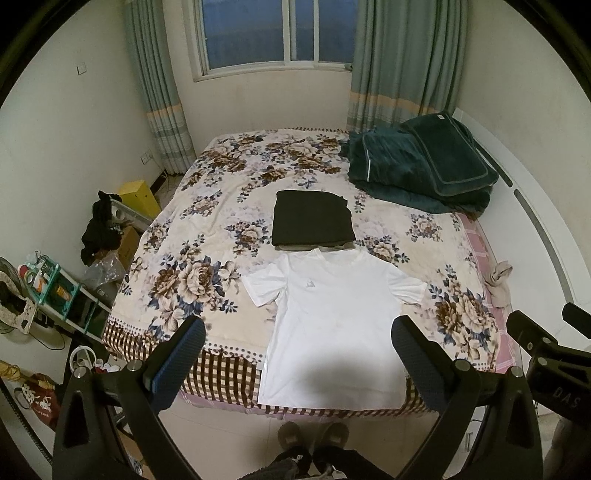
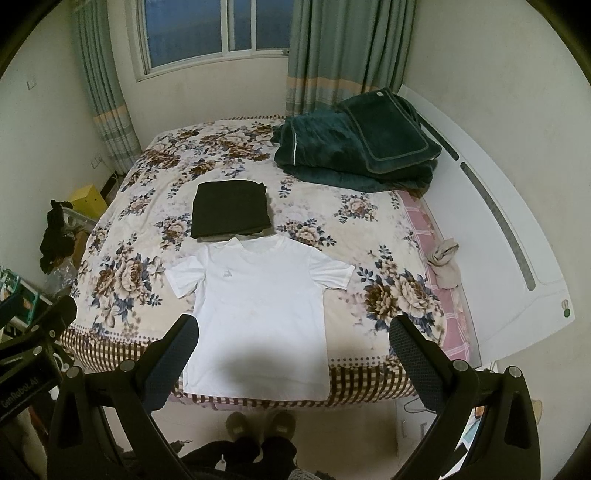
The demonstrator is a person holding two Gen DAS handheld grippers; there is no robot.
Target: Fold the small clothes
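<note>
1. Left wrist cam: high at foot of bed (image 1: pixel 229 206), facing fwd/down toward window (image 1: pixel 277 33); tee (image 1: pixel 332 325) sits centre-right.
2. Right wrist cam: same height & heading, just to the right.
3. Shared: bed, tee, window; each glimpses the other gripper.

Indoor artificial light from overhead, even but a bit dim and yellow-green on the walls. The window (image 1: pixel 277 33) is dark blue, giving no daylight. A soft dark shadow falls across the lower half of the white T-shirt (image 1: pixel 332 314) at the near edge of the bed (image 1: pixel 184 229). The shirt runs slightly overexposed, detail washed out. Both fisheye views bend walls and curtains hard, with black vignette at the corners. Focus stays fairly sharp centrally, softer toward the rim.
</note>
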